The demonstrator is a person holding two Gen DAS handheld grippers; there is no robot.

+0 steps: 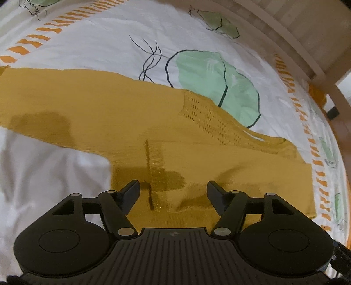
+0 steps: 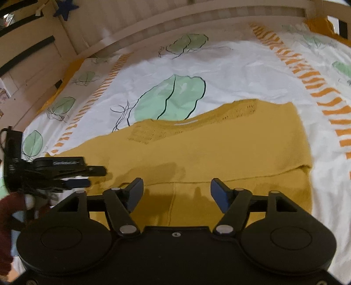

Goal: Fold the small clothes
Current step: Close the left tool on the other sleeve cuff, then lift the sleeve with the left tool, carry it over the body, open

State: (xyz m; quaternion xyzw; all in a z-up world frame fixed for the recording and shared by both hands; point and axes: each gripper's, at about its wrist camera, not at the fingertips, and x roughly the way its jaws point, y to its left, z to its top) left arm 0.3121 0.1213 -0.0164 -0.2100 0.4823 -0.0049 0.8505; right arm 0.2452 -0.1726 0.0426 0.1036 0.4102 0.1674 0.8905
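A mustard-yellow knitted sweater [image 1: 105, 114] lies flat on the white bedsheet [image 1: 92, 43], with an openwork lace panel [image 1: 204, 111] near its neck. It also shows in the right wrist view [image 2: 219, 149]. My left gripper [image 1: 173, 190] is open and empty, hovering just above the sweater's near part beside a dark seam. My right gripper [image 2: 176, 188] is open and empty over a folded edge of the sweater. The left gripper [image 2: 87, 175] shows from the side at the left of the right wrist view, low over the sweater.
The sheet has green leaf prints [image 1: 215, 81] and an orange dashed border [image 2: 311, 83]. A wooden bed rail [image 2: 175, 19] runs along the far side, with another rail [image 1: 307, 43] at the right of the left wrist view. A dark star [image 2: 65, 8] hangs at upper left.
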